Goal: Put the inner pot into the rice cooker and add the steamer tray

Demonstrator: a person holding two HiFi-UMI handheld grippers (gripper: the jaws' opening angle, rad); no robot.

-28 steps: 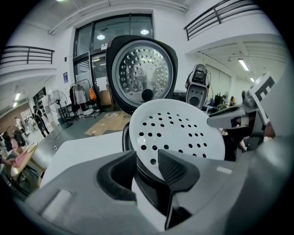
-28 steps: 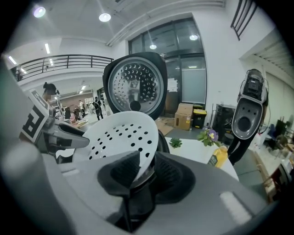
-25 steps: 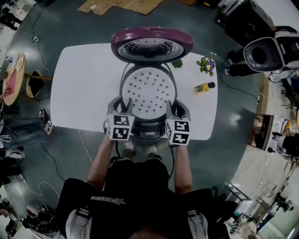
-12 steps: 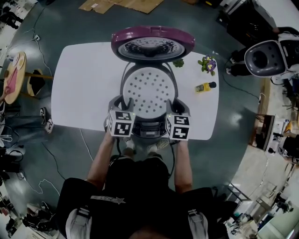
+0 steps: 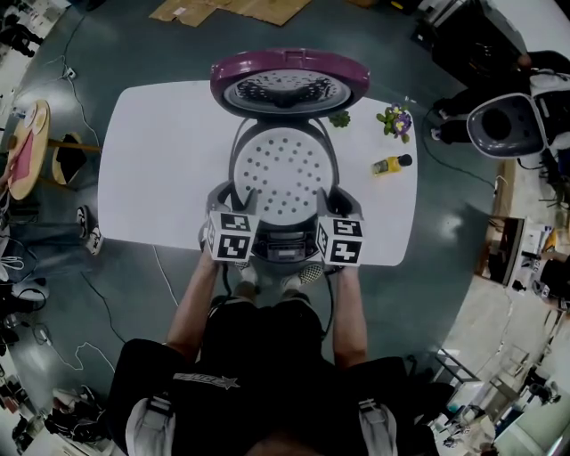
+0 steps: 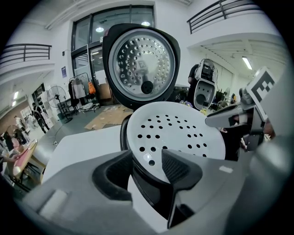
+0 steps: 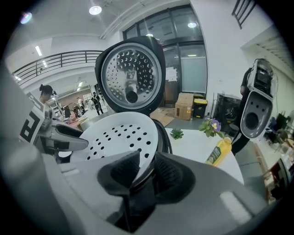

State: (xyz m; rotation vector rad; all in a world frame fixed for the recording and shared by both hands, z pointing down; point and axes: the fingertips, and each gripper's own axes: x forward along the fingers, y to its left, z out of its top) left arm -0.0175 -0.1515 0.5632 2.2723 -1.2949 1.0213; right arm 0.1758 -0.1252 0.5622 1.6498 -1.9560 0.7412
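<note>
The rice cooker [image 5: 285,247] stands on the white table [image 5: 151,169] with its purple lid [image 5: 289,85] tipped up at the back. The white perforated steamer tray [image 5: 282,172] lies across the cooker's mouth; whatever is under it is hidden. My left gripper [image 5: 240,198] is at the tray's near left rim. Its jaws have just been opening, and in the left gripper view [image 6: 147,167] the tray rim [image 6: 177,133] sits between the pads with a gap. My right gripper [image 7: 146,172] is shut on the tray's [image 7: 119,133] near right rim.
A yellow bottle [image 5: 390,165], a small pot of purple flowers [image 5: 394,120] and a little green plant [image 5: 337,120] stand on the table to the right of the cooker. The table's near edge runs just behind the grippers. Cardboard [image 5: 232,11] lies on the floor beyond.
Both grippers stay at the near rim of the tray, the left one shifted very slightly. The tray and cooker have not moved.
</note>
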